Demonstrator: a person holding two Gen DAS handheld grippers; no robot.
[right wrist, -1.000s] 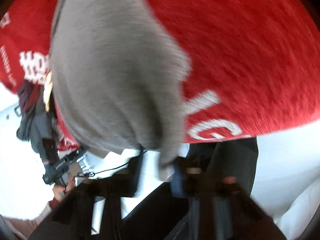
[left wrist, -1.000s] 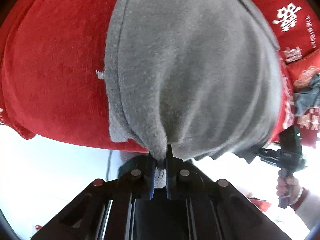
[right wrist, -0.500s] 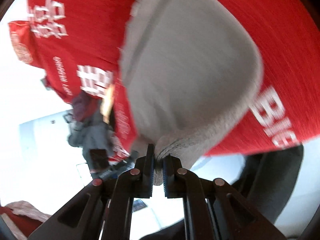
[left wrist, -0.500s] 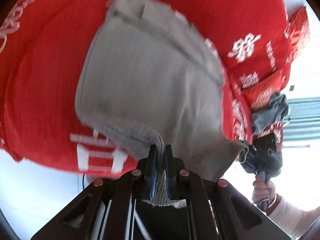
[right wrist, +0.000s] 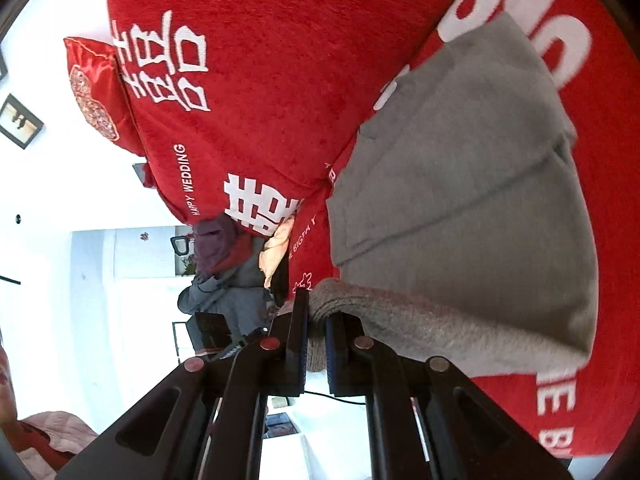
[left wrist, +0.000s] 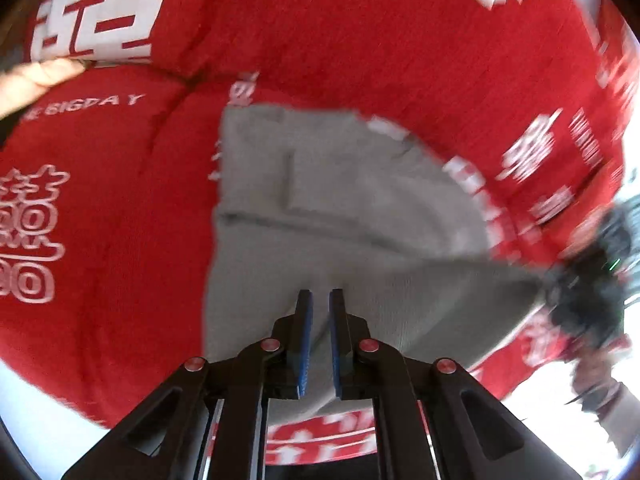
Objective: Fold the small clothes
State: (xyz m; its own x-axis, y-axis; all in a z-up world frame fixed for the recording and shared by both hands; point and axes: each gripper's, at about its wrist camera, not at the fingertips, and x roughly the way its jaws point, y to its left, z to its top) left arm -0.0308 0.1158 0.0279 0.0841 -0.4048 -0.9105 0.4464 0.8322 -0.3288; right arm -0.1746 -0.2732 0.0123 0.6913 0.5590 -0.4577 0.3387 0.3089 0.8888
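A grey knit garment (left wrist: 340, 200) lies spread on a red blanket (left wrist: 320, 40) with white lettering. My left gripper (left wrist: 320, 292) hangs above the garment's near part. Its jaws are opening, a narrow gap shows between the blue pads (left wrist: 305, 336), and the cloth lies behind them, not pinched. In the right wrist view the grey garment (right wrist: 460, 200) slopes up the red blanket (right wrist: 280, 40). My right gripper (right wrist: 316, 300) is shut on its bunched near corner. The right gripper (left wrist: 588, 292) also shows, blurred, at the garment's right end.
A red satin cushion (right wrist: 92, 92) leans at the blanket's far end. A heap of dark clothes (right wrist: 224, 272) and a peach cloth (right wrist: 276, 248) lie beside the blanket. White wall with a framed picture (right wrist: 20, 120) is at left. A hand (left wrist: 592, 376) holds the right gripper.
Both grippers rose and drew back, and the garment went from hanging to lying spread on the blanket. The left jaws parted and let go of the cloth edge; the right still pinches its corner.
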